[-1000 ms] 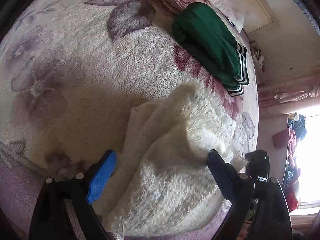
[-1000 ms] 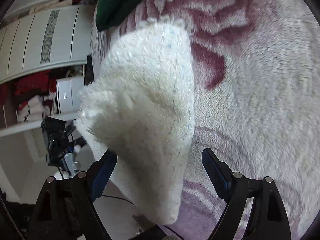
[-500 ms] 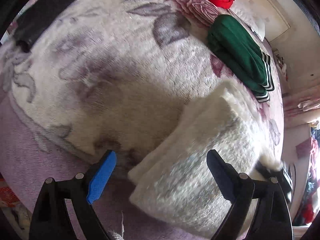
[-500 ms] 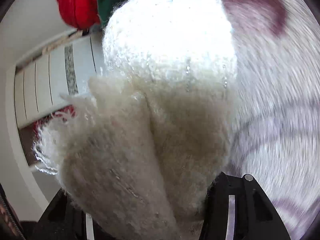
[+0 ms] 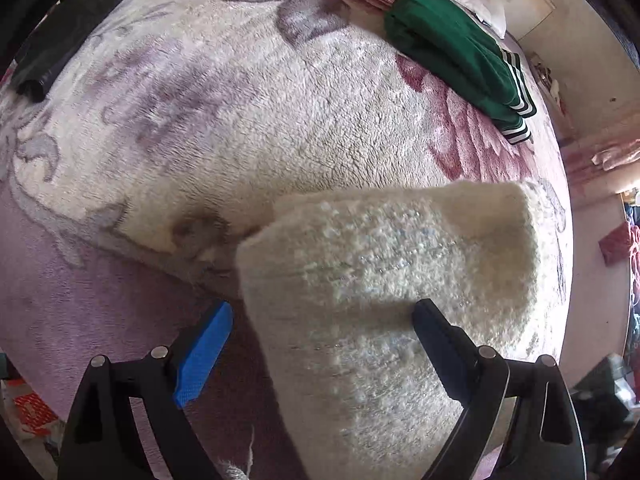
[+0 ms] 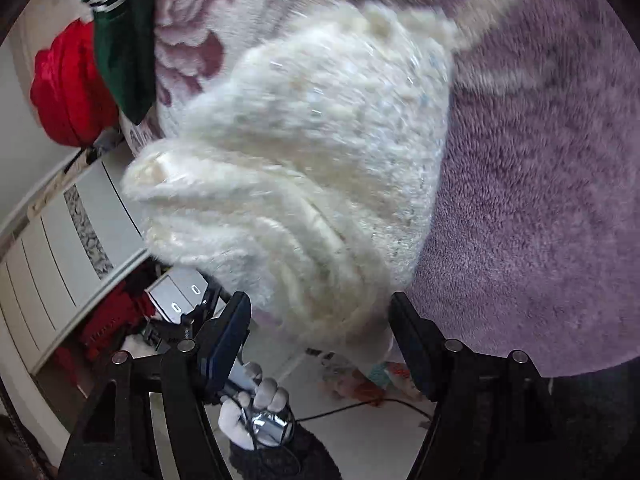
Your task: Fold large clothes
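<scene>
Folded fluffy cream knitted garment (image 5: 384, 280) lies between both spread-jawed grippers, left gripper (image 5: 320, 332) and right gripper (image 6: 320, 320); neither grips.

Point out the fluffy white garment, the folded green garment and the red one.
fluffy white garment (image 5: 384, 280): left wrist view, middle of its top layer.
folded green garment (image 5: 452, 56): left wrist view, centre of the fold.
red garment (image 6: 64, 88): right wrist view, middle of the bundle.

We see a home bedroom: a plush floral bedspread (image 5: 248, 128), folded green garment (image 5: 452, 52), white panelled wardrobe (image 6: 48, 248).
</scene>
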Available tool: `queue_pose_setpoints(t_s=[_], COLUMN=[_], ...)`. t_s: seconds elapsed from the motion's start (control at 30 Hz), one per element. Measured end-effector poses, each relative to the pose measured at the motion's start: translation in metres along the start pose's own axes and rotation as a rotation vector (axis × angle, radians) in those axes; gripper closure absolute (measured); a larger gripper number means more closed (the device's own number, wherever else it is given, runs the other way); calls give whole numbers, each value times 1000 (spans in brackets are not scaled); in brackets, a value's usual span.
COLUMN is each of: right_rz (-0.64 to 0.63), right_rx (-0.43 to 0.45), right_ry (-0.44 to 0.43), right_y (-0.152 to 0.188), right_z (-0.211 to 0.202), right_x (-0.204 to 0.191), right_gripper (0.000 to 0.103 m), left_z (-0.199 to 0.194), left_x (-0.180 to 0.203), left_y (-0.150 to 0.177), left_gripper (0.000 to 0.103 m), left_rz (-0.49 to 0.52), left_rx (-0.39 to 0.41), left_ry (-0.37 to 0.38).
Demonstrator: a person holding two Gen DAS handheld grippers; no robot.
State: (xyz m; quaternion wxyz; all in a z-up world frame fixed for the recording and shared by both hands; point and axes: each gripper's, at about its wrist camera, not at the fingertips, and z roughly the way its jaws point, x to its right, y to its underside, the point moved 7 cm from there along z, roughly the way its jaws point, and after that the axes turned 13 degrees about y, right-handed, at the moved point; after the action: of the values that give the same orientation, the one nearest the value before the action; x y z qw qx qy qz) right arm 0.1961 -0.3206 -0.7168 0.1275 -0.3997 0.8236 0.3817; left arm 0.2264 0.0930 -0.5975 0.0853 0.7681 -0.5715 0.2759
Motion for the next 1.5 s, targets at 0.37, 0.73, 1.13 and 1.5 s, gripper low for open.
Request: queue_pose_setpoints(t_s=[0.37, 0.73, 1.13, 1.5], right_rz=[-771, -782, -684, -717], right_rx=[43, 121, 121, -83], right_ry=[388, 417, 651, 593], right_y=[-40, -31, -128, -52], right_z=[64, 40, 63, 43], right_x=[-205, -236, -198, -118], right_gripper=[30, 86, 76, 91], left_z=[-9, -30, 15, 22], left_x=[-4, -5, 10, -9], left_y=[5, 21, 17, 42], left_gripper=[11, 11, 8, 8], left_rz=[-46, -79, -73, -101], left_rx=[70, 99, 51, 27], left_ry=[4, 28, 94, 73])
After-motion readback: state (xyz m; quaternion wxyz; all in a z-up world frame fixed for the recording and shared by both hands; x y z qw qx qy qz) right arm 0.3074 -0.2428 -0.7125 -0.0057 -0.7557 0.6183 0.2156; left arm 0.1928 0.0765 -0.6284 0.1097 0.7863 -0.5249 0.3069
